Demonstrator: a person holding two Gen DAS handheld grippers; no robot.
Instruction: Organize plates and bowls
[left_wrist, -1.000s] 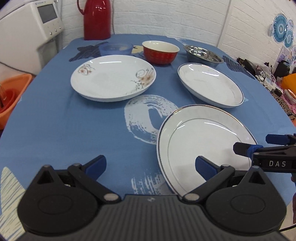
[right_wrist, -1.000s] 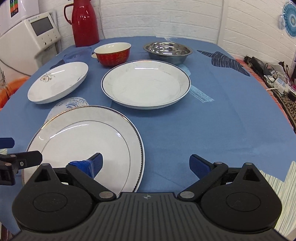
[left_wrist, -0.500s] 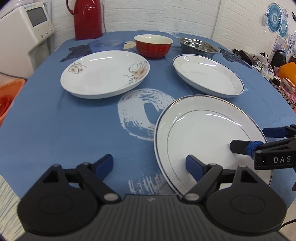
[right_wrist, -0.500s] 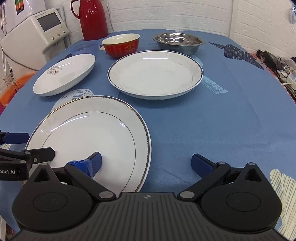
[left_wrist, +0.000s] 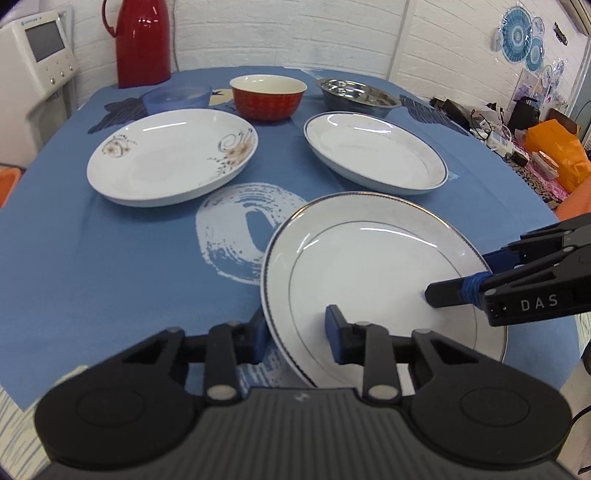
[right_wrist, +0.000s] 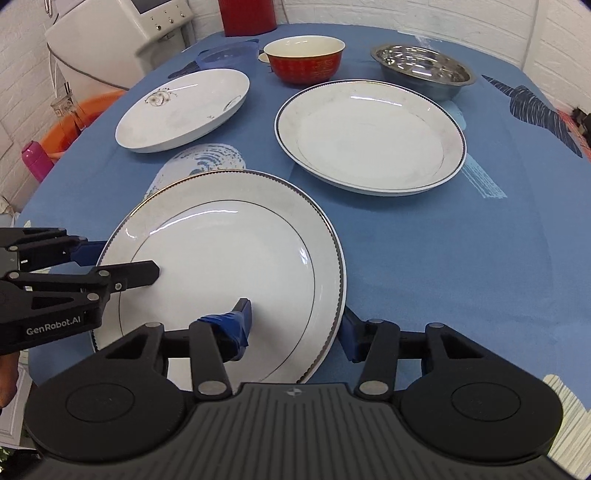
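Both grippers, left gripper (left_wrist: 295, 330) and right gripper (right_wrist: 297, 326), had their fingers pinching opposite rims of the gold-rimmed plate (right_wrist: 221, 266), which looked tilted up off the surface's near edge; thin glazed rim, so uneven lifting risked it slipping out

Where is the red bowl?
The red bowl sits at the table's far side, between the blue plastic bowl on its left and the steel bowl on its right.
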